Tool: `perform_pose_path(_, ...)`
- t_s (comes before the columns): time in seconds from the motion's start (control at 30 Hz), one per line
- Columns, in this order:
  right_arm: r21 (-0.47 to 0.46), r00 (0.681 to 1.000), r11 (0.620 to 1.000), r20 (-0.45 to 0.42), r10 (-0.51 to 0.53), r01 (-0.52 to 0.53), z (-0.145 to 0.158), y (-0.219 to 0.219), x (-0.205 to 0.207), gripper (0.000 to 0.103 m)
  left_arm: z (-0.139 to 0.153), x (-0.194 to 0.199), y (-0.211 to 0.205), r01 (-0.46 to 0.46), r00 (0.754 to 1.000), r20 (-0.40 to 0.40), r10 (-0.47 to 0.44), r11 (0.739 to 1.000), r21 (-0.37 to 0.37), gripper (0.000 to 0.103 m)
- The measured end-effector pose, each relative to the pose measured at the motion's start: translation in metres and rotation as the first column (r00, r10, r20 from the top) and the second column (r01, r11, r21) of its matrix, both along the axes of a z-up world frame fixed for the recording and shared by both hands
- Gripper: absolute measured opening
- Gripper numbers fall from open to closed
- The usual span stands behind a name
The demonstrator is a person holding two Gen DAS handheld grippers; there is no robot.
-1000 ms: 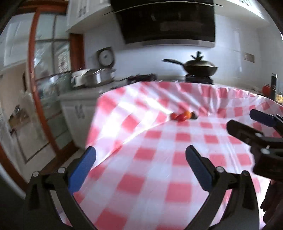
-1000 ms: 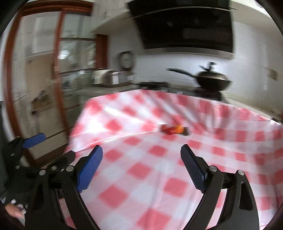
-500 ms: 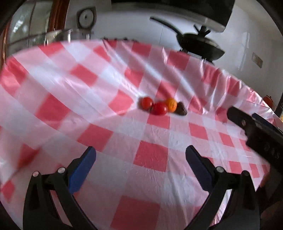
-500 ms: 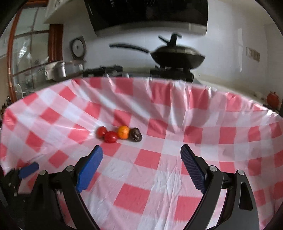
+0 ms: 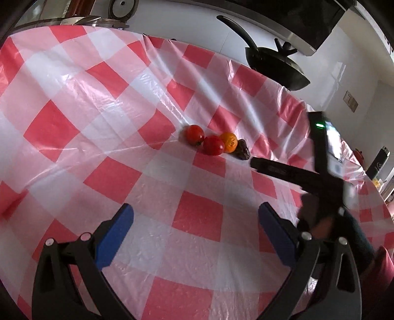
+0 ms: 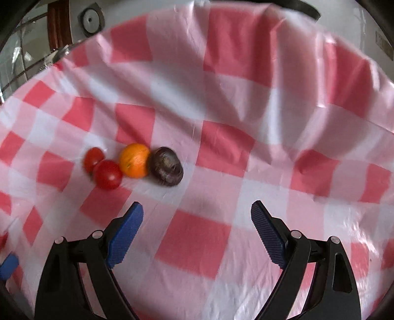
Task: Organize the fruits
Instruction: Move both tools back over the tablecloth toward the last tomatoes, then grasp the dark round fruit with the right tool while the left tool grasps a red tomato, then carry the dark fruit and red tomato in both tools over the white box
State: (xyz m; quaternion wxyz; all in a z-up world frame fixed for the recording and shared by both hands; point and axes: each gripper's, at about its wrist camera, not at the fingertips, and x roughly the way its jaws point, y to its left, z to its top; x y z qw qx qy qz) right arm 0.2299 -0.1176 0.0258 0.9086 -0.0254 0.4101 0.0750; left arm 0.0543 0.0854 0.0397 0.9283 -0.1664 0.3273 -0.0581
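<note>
Several small fruits lie in a row, touching, on a red-and-white checked tablecloth [image 5: 197, 216]: a red tomato [image 5: 194, 134], a second red tomato [image 5: 213, 145], an orange fruit [image 5: 229, 142] and a dark purple fruit [image 5: 242, 152]. In the right wrist view they are the tomato [image 6: 93, 158], the second tomato [image 6: 107, 174], the orange fruit [image 6: 135, 160] and the purple fruit [image 6: 167, 166]. My left gripper [image 5: 195, 232] is open and empty, well short of them. My right gripper [image 6: 197, 231] is open and empty, just short of the purple fruit; it also shows in the left wrist view [image 5: 290, 172].
A black pan with lid [image 5: 273, 65] stands on the counter behind the table. Steel pots [image 5: 81, 21] stand at the far left. The cloth [image 6: 270, 73] rises in folds along the far edge. A blue left fingertip [image 6: 8, 265] shows at the lower left.
Both grippers have moved forward and tilted down toward the fruits, which now look larger and nearer. The right gripper has come closest, beside the purple fruit. Both stay open.
</note>
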Motion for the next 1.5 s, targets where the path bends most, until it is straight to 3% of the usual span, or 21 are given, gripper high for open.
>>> perform_pose_path(0.13,-0.061,0.999,0.998,-0.047,0.023,-0.026,-0.011,0.022,0.03,0.07,0.0,0.0,0.003,-0.005,1.0,0.001,0.005,1.0,-0.02,0.101)
perform_pose_path(0.33,-0.082,0.998,0.997,-0.057,-0.003,-0.001,-0.015,0.038,0.058,0.072,0.0,0.001,0.001,-0.002,1.0,0.0,0.002,1.0,-0.014,0.101)
perform_pose_path(0.4,-0.096,0.999,0.995,-0.039,0.017,-0.021,-0.015,0.044,0.057,0.059,0.0,0.002,0.001,-0.004,1.0,-0.002,0.004,1.0,-0.015,0.101)
perform_pose_path(0.43,-0.089,0.999,0.995,-0.029,0.042,-0.044,-0.014,0.046,0.052,0.036,0.001,0.002,0.002,-0.007,1.0,-0.004,0.007,1.0,-0.015,0.101)
perform_pose_path(0.67,0.128,1.0,0.992,-0.01,0.002,-0.001,0.004,0.005,-0.013,0.036,-0.003,0.009,-0.005,0.018,0.998,-0.064,-0.018,1.0,0.01,0.101)
perform_pose_path(0.77,0.162,0.999,0.986,0.017,-0.035,0.032,0.011,-0.016,-0.051,0.036,-0.012,0.035,-0.008,-0.001,0.98,-0.199,-0.002,1.0,-0.014,0.101)
perform_pose_path(0.87,0.184,0.997,0.981,0.041,-0.062,0.053,0.014,-0.028,-0.079,0.036,-0.005,0.068,-0.032,-0.002,0.98,-0.199,0.013,0.998,0.055,0.101)
perform_pose_path(0.97,0.206,0.995,0.975,0.041,-0.087,0.077,0.01,-0.043,-0.09,0.036,-0.004,0.113,-0.063,-0.018,0.984,-0.168,0.058,0.973,0.232,0.091)
perform_pose_path(1.03,0.231,0.995,0.969,0.022,-0.095,0.088,0.008,-0.05,-0.09,0.036,-0.015,0.149,-0.07,-0.014,0.971,-0.229,0.074,0.967,0.255,0.067)
perform_pose_path(1.2,0.261,0.994,0.96,0.001,-0.106,0.102,-0.001,-0.061,-0.087,0.036,-0.016,0.192,-0.072,-0.071,0.962,-0.23,0.148,0.947,0.313,0.062)
perform_pose_path(1.27,0.258,0.995,0.962,0.016,-0.095,0.088,0.0,-0.06,-0.09,0.036,-0.017,0.197,-0.071,-0.072,0.962,-0.227,0.149,0.947,0.313,0.058)
perform_pose_path(1.33,0.283,0.996,0.956,0.012,-0.089,0.082,0.0,-0.062,-0.09,0.036,-0.017,0.19,-0.068,-0.056,0.97,-0.211,0.119,0.957,0.283,0.036)
perform_pose_path(1.5,0.345,0.995,0.933,-0.018,-0.102,0.102,-0.006,-0.073,-0.087,0.036,-0.012,0.145,-0.052,-0.053,0.985,-0.153,0.081,0.982,0.18,0.036)
